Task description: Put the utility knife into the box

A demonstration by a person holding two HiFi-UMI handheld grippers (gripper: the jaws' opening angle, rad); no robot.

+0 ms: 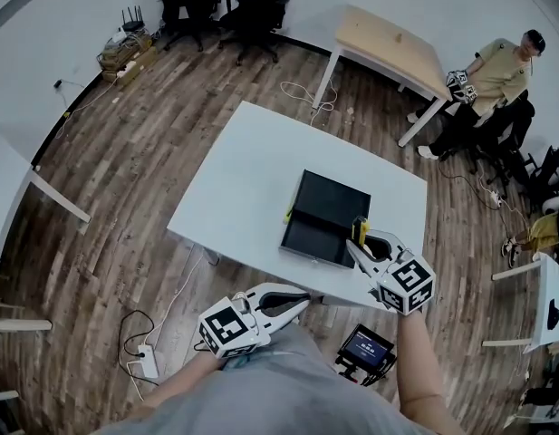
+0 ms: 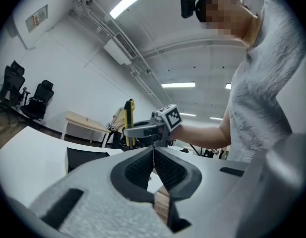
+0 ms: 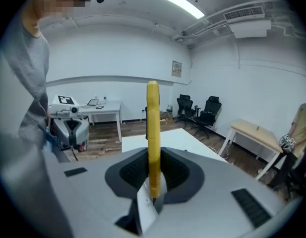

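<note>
At the near right corner of the open black box on the white table, the right gripper clamps the yellow utility knife upright, probably so it can be lowered in. The left gripper hangs off the table's near edge, jaws together on nothing (out of the way, I'd guess). The knife's lower end is buried between the pads, so I can't tell whether a blade is out.
</note>
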